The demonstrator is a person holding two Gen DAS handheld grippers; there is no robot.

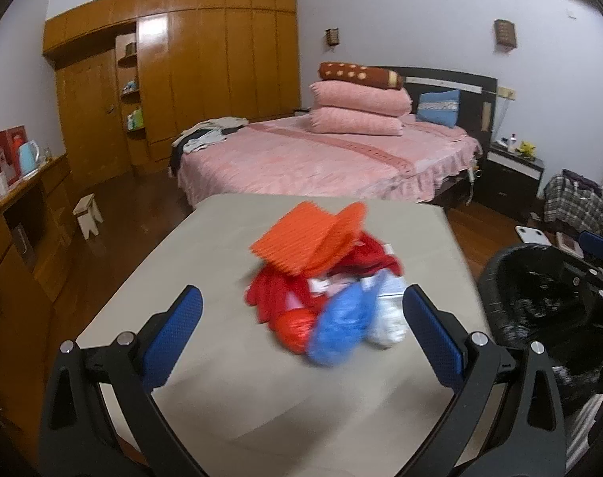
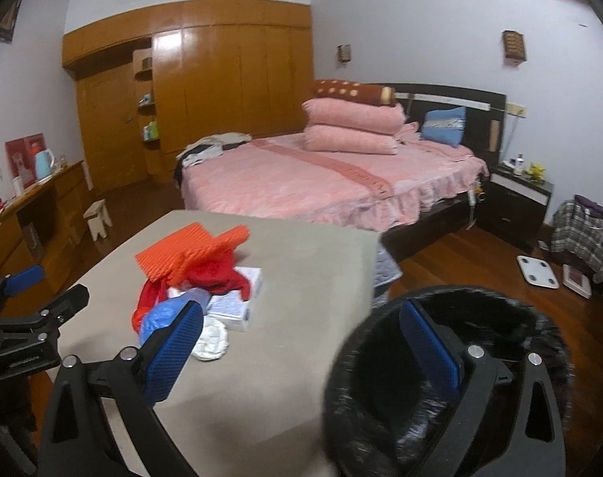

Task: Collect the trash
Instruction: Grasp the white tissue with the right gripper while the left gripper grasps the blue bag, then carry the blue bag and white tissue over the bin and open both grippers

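Blue and red trash pile (image 1: pixel 333 290) heaped mid-counter (image 1: pixel 222 397), dead ahead of left gripper (image 1: pixel 301 336), jaws spread wide, nothing held. Right gripper (image 2: pixel 301 342) likewise spread, straddling black bin rim (image 2: pixel 381 318), farther from pile.

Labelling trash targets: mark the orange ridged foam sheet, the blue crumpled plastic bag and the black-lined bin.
orange ridged foam sheet (image 1: pixel 297 238), left wrist view, middle of top face
blue crumpled plastic bag (image 1: pixel 339 324), left wrist view, centre of bundle
black-lined bin (image 2: pixel 512 302), right wrist view, far rim
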